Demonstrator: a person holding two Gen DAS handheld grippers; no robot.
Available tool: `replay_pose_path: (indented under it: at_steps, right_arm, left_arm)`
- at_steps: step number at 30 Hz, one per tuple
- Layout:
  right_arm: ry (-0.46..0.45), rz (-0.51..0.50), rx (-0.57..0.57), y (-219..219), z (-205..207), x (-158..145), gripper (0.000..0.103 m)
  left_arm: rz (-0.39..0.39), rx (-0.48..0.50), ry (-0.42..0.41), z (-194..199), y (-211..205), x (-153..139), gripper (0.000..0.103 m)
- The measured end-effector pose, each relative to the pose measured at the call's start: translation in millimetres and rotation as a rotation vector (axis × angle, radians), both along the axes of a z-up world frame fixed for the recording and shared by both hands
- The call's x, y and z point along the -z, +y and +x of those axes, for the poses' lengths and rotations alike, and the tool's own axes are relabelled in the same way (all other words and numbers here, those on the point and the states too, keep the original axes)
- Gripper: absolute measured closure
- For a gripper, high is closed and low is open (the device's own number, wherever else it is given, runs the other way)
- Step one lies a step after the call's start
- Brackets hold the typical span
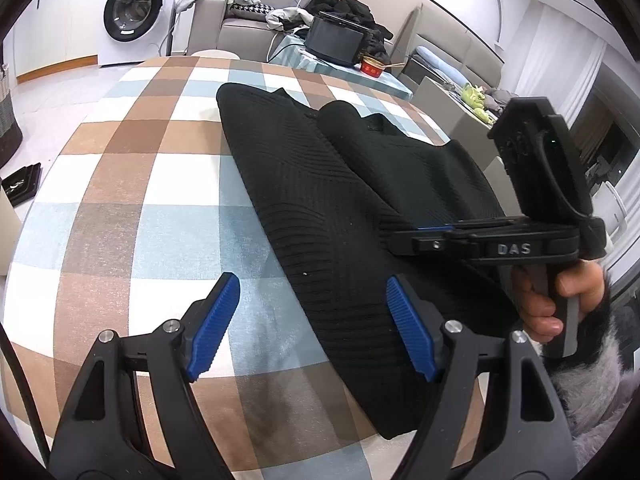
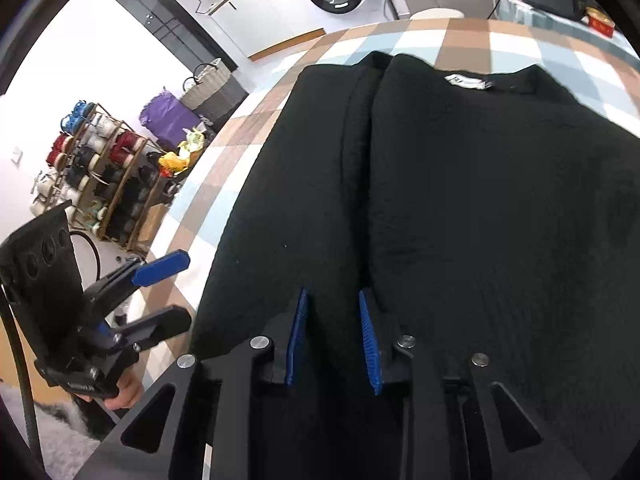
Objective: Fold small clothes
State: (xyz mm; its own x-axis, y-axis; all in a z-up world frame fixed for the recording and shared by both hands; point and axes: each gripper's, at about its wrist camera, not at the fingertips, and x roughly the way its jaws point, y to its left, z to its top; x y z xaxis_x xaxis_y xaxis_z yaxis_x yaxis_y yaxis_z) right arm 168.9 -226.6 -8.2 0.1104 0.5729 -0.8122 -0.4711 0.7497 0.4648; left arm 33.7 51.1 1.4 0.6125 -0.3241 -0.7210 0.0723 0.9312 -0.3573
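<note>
1. Right gripper (image 2: 334, 336): jaws narrowed but not gripping, directly over the near hem of the black ribbed sweater (image 2: 460, 200).
2. Left gripper (image 1: 312, 320): jaws released, straddling its left edge.
3. The sweater runs lengthwise away across the checked bench (image 1: 132, 168).

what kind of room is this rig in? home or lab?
Most likely a lived-in home, an open living and laundry area. A front-loading washing machine stands by white cabinets, a grey sofa is strewn with clothes, and the black knit garment lies on a checked tablecloth.
</note>
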Motion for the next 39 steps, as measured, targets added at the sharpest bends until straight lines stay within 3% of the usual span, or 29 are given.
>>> replay_pose_path:
  at_steps: [1, 2, 5, 7, 11, 15, 18, 23, 26, 29, 31, 34, 35, 37, 39]
  right_arm:
    - [-0.008, -0.002, 0.0, 0.1, -1.0, -2.4, 0.082]
    - [-0.04, 0.011, -0.007, 1.4, -1.6, -6.0, 0.095]
    - [-0.167, 0.08, -0.003, -5.6, -20.0, -39.8, 0.096]
    - [-0.205, 0.1, 0.018, -18.7, -38.6, -61.6, 0.095]
    - [-0.189, 0.055, 0.021, -39.3, -74.5, -63.2, 0.095]
    - [-0.116, -0.05, 0.066, -46.9, -72.0, -29.6, 0.083]
    - [-0.087, 0.024, 0.125, -58.8, -55.8, -25.5, 0.061]
    - [-0.044, 0.147, 0.285, -67.2, -4.8, -25.3, 0.059]
    - [-0.097, 0.094, 0.356, -60.0, 27.8, -26.6, 0.078]
    - [-0.113, -0.012, 0.357, -41.5, 48.7, -22.9, 0.078]
    - [-0.167, -0.134, 0.376, -38.4, 52.9, -23.5, 0.078]
    - [-0.203, -0.142, 0.435, -63.2, 48.8, -34.1, 0.074]
    - [-0.229, -0.169, 0.455, -68.7, 45.6, -38.6, 0.07]
    - [-0.277, -0.22, 0.506, -97.8, 42.1, -47.3, 0.051]
    - [-0.246, -0.241, 0.524, -115.7, 53.0, -43.5, 0.046]
  left_arm:
    - [-0.002, -0.007, -0.004, -0.4, 1.4, -1.0, 0.03]
    - [-0.004, -0.024, -0.014, -1.4, 4.2, -3.1, 0.03]
    - [-0.02, -0.117, -0.04, -3.1, 18.0, -10.5, 0.03]
    - [-0.051, -0.163, -0.046, -2.7, 28.8, -12.7, 0.03]
    - [-0.055, -0.161, -0.03, 4.8, 29.4, -6.5, 0.03]
    - [-0.055, -0.105, 0.007, 14.7, 14.2, 4.1, 0.03]
    - [-0.039, -0.068, 0.015, 15.8, 3.8, 7.5, 0.03]
    - [-0.035, -0.068, 0.02, 12.7, 2.0, 9.9, 0.03]
    - [-0.043, -0.083, 0.022, 10.1, 7.3, 11.5, 0.03]
    - [-0.041, -0.097, 0.031, 9.2, 13.0, 13.8, 0.03]
    - [-0.034, -0.108, 0.033, 7.7, 16.5, 14.7, 0.03]
    - [-0.038, -0.109, 0.04, 6.4, 19.2, 17.1, 0.03]
    - [-0.039, -0.107, 0.046, 8.1, 19.3, 19.1, 0.03]
    - [-0.044, -0.102, 0.053, 11.8, 18.5, 22.1, 0.03]
    - [-0.047, -0.094, 0.054, 15.2, 15.9, 22.9, 0.03]
